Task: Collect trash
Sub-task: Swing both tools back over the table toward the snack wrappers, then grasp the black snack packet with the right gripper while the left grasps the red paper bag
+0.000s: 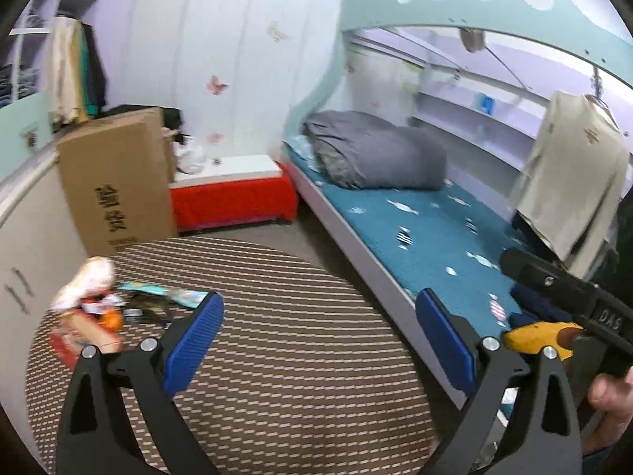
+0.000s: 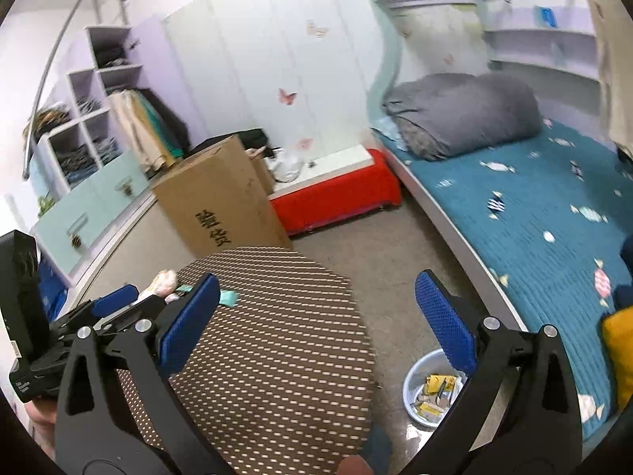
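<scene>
While both grippers hung above the round striped table (image 1: 277,336), the left gripper (image 1: 316,340) had its jaws spread wide and held nothing, and the right gripper (image 2: 316,324) was likewise released and empty. A blurred heap of trash (image 1: 99,301) lay on the table, ahead and left of the left jaws. Below the right jaws' right finger, a pale bin (image 2: 415,380) on the floor held wrappers.

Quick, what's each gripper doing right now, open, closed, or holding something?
Left gripper: open, nothing between its blue pads, above the round patterned table.
Right gripper: open, holding nothing, above the same table.
</scene>
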`<state>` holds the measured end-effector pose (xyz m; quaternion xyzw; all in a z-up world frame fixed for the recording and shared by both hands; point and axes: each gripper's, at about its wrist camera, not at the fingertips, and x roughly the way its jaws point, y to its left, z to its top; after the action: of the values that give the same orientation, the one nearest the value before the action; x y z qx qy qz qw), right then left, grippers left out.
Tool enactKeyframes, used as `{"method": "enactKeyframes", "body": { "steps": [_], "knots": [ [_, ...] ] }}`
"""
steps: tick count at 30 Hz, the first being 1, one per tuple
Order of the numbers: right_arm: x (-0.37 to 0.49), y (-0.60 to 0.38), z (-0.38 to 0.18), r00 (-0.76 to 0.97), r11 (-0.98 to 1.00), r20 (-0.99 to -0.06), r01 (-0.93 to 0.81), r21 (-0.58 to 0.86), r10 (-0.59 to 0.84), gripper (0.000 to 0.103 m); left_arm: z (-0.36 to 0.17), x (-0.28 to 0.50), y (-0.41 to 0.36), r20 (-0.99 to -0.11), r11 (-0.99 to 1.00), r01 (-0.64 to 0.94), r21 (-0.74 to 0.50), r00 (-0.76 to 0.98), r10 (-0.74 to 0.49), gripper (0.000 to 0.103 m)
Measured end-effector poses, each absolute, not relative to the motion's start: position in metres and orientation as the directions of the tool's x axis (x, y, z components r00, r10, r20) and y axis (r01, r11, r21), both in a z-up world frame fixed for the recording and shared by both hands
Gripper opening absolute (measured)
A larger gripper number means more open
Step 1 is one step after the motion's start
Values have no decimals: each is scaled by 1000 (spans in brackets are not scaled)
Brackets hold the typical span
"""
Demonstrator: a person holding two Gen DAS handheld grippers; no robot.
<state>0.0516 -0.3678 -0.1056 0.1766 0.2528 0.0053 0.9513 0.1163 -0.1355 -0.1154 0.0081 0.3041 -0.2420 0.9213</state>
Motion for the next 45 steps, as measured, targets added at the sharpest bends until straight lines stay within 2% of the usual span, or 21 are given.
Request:
{"method": "enactKeyframes", "body": {
  "steps": [10,19,25,29,40,41,43,45],
  "knots": [
    [85,-273,-93,849,969,-497,-64,240,179,97,-113,122,-42,-539,951,283,-125,785,-305,97],
    [119,-201,-104,812,975,-542,-162,150,218,97,-127,136,30,-559,981,139,-136,806,-192,97],
    [157,-171,-133,766,973,-602,-205,106,227,97,-153,151,63,-612,989,27,-147,783,-112,97],
    [179,-164,-162,712,962,-649,-243,129,267,97,-175,162,78,-653,987,-36,-155,753,-75,97],
    [222,-142,-220,594,924,-723,-341,172,354,97,-225,224,70,-737,982,-164,-92,675,44,96],
    [226,-139,-222,587,921,-726,-349,174,360,97,-229,226,72,-741,980,-169,-100,671,40,90],
    [232,-133,-227,570,911,-730,-372,180,377,97,-238,228,78,-754,977,-156,-148,657,-10,67],
    [238,-123,-231,549,896,-733,-400,193,402,97,-239,223,83,-748,976,-128,-177,662,-48,60]
  ]
}}
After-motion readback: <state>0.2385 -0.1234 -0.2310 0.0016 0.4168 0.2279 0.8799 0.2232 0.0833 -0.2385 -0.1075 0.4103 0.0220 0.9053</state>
